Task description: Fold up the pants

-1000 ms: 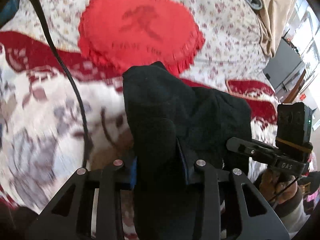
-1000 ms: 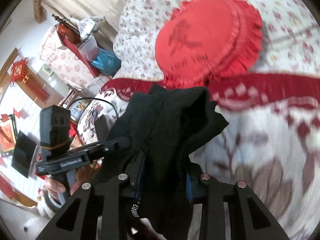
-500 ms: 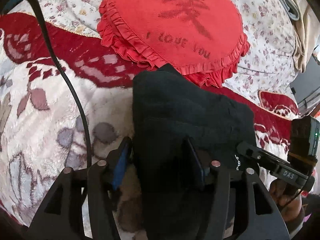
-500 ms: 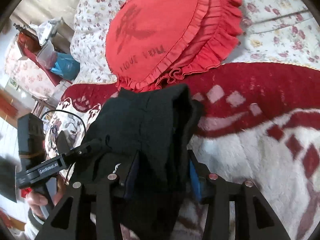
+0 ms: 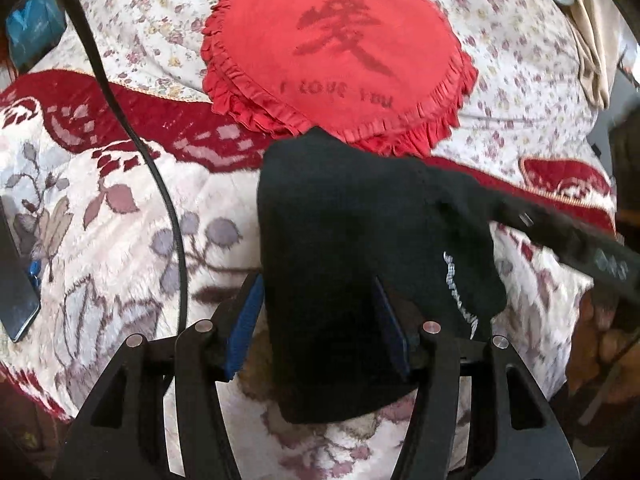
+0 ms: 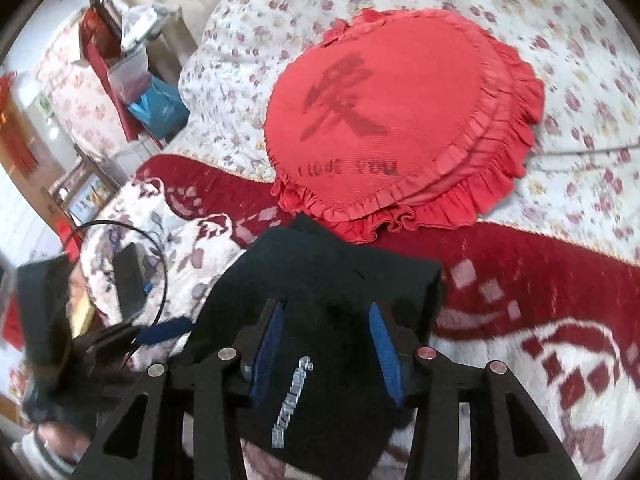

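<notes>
The black pants (image 5: 360, 240) lie as a folded bundle on the red and white blanket (image 5: 120, 216), just in front of the red heart cushion (image 5: 344, 52). My left gripper (image 5: 320, 320) has its jaws spread wide, with the bundle lying between the blue pads (image 5: 246, 320). In the right wrist view the same pants (image 6: 320, 280) show white lettering, and my right gripper (image 6: 326, 344) is also spread wide around the cloth. The right gripper's body crosses the left wrist view (image 5: 580, 248).
A black cable (image 5: 132, 132) runs across the blanket at left, by a dark phone (image 5: 16, 296). The floral bedspread (image 5: 520, 60) lies behind the cushion (image 6: 400, 120). Furniture and bags (image 6: 132, 80) stand beyond the bed's left side.
Both grippers carried the pants forward and down toward the cushion, then opened their jaws from shut on the cloth. The bundle now rests on the blanket.
</notes>
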{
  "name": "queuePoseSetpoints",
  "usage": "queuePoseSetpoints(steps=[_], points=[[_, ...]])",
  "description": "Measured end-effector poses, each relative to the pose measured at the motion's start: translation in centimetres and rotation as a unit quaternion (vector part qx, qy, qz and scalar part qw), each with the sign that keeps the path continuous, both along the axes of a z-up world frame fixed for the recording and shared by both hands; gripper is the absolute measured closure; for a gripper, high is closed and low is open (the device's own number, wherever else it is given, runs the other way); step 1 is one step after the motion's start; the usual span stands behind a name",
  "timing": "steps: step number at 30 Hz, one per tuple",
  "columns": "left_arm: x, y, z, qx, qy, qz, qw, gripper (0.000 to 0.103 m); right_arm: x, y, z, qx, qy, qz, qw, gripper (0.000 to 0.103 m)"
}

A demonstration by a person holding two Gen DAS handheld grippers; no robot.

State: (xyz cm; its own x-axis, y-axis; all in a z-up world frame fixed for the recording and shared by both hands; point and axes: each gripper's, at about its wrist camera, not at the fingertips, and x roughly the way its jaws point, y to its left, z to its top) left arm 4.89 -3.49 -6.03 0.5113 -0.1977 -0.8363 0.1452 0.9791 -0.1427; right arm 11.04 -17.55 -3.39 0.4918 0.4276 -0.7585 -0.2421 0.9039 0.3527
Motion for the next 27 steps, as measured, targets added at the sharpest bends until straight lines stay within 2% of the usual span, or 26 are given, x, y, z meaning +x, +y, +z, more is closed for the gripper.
queuePoseSetpoints(steps=[2,3,5,7,10,15,22,27], points=[[0.0,-0.4,-0.7,0.015,-0.001,0.005,0.9999,0.046,0.6,0.5,-1.0,-0.018,0.013,-0.002,1.000,0.059],[0.0,-0.3,-1.0,0.012,0.002,0.007,0.9999,0.045,1.0,0.8,-1.9,-0.030,0.020,-0.002,0.999,0.059],[0.2,-0.2,-1.5,0.007,0.004,0.011,0.9999,0.037,1.4,0.9,-3.2,-0.046,0.032,-0.004,0.998,0.059],[0.4,-0.2,-2.0,0.003,0.008,0.013,0.9999,0.036,1.7,0.7,-3.9,-0.046,0.036,-0.008,0.998,0.059],[0.3,-0.3,-2.1,0.004,0.007,0.014,0.9999,0.034,1.2,0.4,-3.2,-0.048,0.033,-0.006,0.998,0.059],[0.1,-0.3,-1.9,0.005,0.002,0.018,0.9998,0.034,-1.8,0.2,-1.5,-0.059,0.023,-0.001,0.998,0.059],[-0.5,-0.4,-1.7,0.008,-0.005,0.030,0.9995,0.034,-4.8,0.5,-3.8,-0.097,0.030,-0.010,0.995,0.056],[-1.4,-0.5,-0.8,0.022,-0.019,0.033,0.9990,0.035,-5.0,0.2,-2.1,-0.090,0.022,-0.017,0.996,0.056]])
